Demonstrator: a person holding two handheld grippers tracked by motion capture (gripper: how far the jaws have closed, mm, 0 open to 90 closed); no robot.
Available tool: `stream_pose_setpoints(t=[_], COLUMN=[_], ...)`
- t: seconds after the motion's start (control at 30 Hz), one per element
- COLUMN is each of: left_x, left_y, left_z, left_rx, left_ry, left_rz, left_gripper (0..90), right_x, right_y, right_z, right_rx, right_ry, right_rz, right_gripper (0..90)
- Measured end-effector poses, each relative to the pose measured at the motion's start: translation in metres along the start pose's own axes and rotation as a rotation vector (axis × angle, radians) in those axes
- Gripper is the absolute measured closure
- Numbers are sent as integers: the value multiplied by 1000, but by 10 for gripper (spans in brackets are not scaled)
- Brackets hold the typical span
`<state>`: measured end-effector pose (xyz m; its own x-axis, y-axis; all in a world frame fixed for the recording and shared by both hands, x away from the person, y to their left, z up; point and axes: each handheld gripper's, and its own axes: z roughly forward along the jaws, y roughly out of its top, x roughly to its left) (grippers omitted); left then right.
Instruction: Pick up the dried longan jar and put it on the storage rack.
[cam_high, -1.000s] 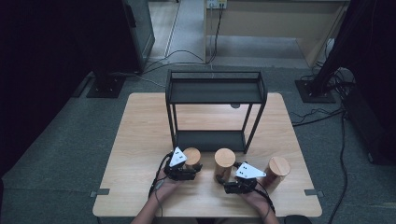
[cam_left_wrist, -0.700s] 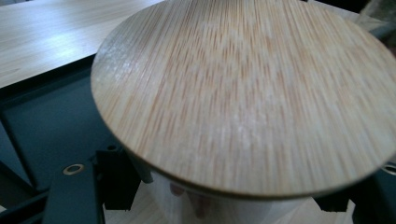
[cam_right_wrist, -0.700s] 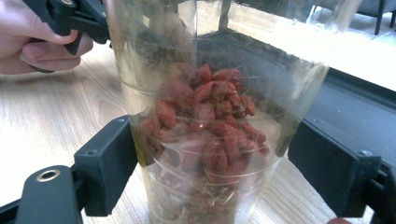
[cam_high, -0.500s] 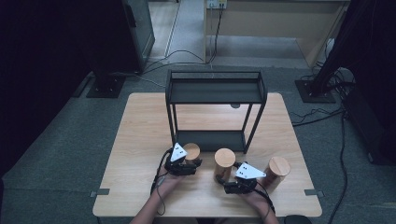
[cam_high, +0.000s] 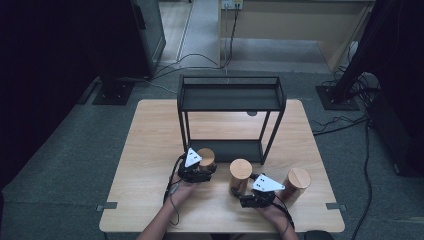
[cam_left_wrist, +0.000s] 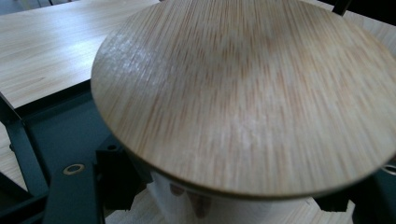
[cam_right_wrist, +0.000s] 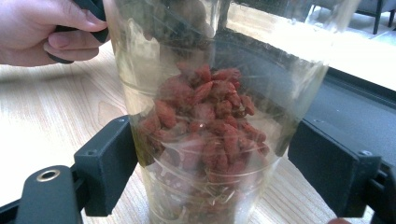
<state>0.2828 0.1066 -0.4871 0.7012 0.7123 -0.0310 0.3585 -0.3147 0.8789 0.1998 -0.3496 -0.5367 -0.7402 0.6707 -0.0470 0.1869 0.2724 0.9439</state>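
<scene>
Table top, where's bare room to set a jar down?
The table is bare left of the black rack, and at the near left corner. The rack's top shelf is also empty. The front is crowded: three lidded jars and both grippers.

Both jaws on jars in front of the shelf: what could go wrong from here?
1. The left gripper clamps its jar low under the wide bamboo lid, right beside the black shelf frame. Lifting it could knock the lid or glass against a post.
2. The right gripper holds the middle jar of red berries on smooth glass that narrows downward; it may slip or tilt.
3. The third jar stands close by the right hand and could be toppled.
</scene>
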Motion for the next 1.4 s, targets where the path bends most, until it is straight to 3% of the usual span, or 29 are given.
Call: stream_pose_setpoints(t=[0.37,0.83,1.4], left_x=[-2,0,-7], left_y=[6,13,17], left_z=[4,10,22], left_rx=[19,38,33], left_ry=[34,36,84], left_rz=[-12,-33,-63], left_gripper=[256,256,256], right_x=[1,2,4], right_y=[0,0,-1], right_z=[0,0,-1], right_rx=[0,-2,-7], right_ry=[-4,-11,-20], right_rz=[1,-2,-11], right_gripper=[169,169,169])
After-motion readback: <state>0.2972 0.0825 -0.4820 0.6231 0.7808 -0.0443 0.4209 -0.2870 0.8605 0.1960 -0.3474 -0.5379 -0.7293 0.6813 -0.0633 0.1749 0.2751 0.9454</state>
